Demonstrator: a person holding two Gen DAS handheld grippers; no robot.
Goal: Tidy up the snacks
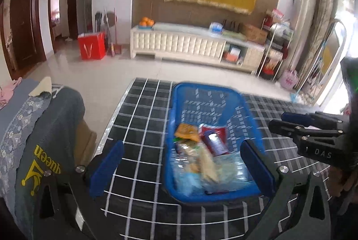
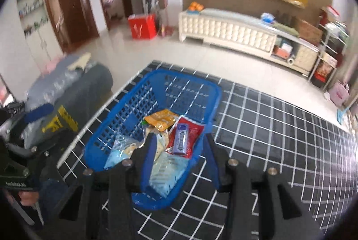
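Observation:
A blue slotted plastic basket [image 1: 176, 110] [image 2: 125, 119] stands on the black grid-patterned table. It holds an orange packet [image 1: 186, 131] [image 2: 162, 120], a red packet [image 1: 214, 139] [image 2: 194, 130] with a purple bar on top, and several pale blue wrapped snacks [image 1: 223, 173] [image 2: 165, 175]. My left gripper [image 1: 182, 166] is open wide, hovering over the basket's near end with nothing held. My right gripper [image 2: 180, 150] is open above the basket's right wall and holds nothing. In the left wrist view the right gripper [image 1: 290, 123] sits to the basket's right.
The table cloth [image 1: 138, 110] [image 2: 268, 119] spreads right of the basket. A pile of folded grey and blue clothes [image 1: 44, 128] [image 2: 67, 92] lies just left of the table. A white cabinet [image 1: 179, 43] and a red bag [image 1: 91, 47] stand across the floor.

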